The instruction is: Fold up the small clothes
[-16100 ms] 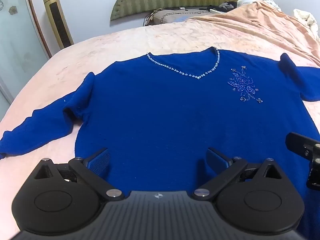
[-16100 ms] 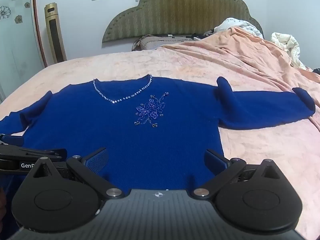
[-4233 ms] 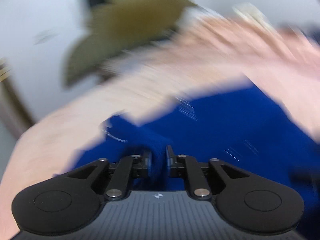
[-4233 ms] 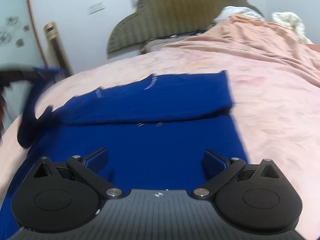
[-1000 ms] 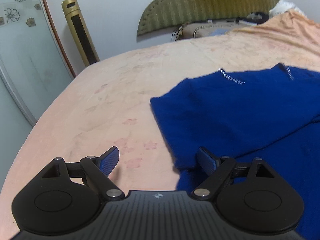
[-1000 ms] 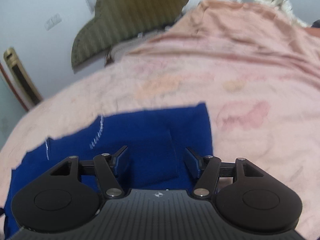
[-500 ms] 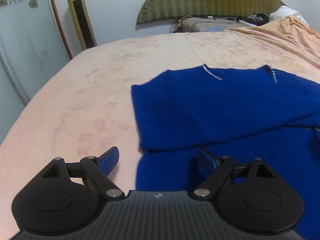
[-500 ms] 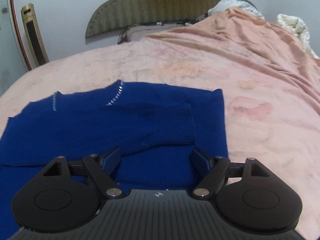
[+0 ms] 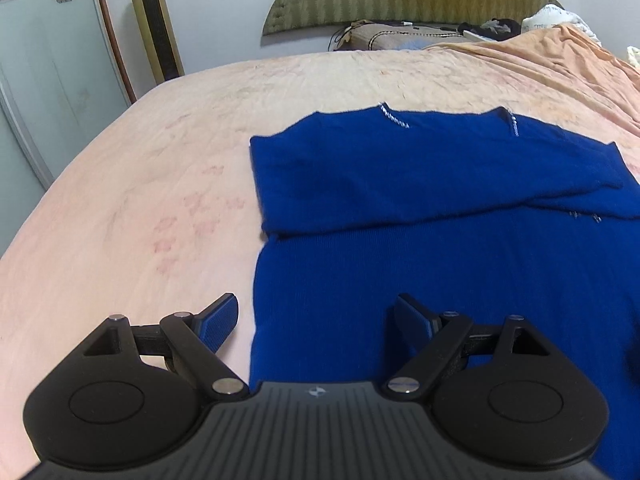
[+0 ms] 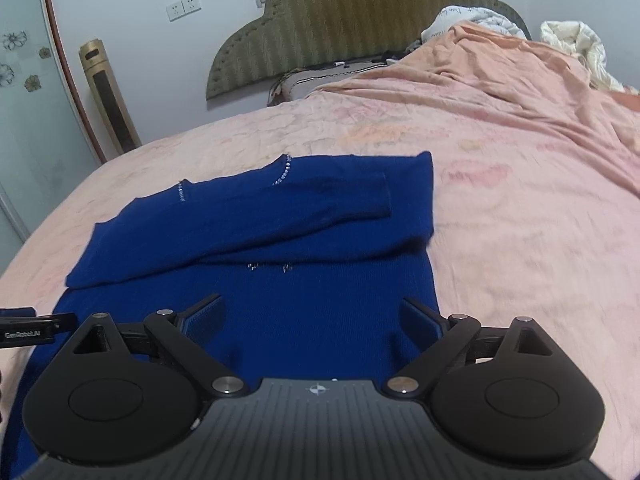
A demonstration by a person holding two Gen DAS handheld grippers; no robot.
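I am looking at one blue sweater [image 9: 420,208] lying flat on the pink bed [image 9: 132,208], filling the centre and right of the left wrist frame, with both sleeves folded across its chest. I am holding the left gripper [image 9: 316,318] spread wide with nothing between its fingers, straddling the sweater's left edge at lower centre. I am holding the right gripper [image 10: 312,316] equally wide and empty over the hem. One gold tower unit [image 10: 110,100] is standing at upper left, beside one green headboard [image 10: 360,12].
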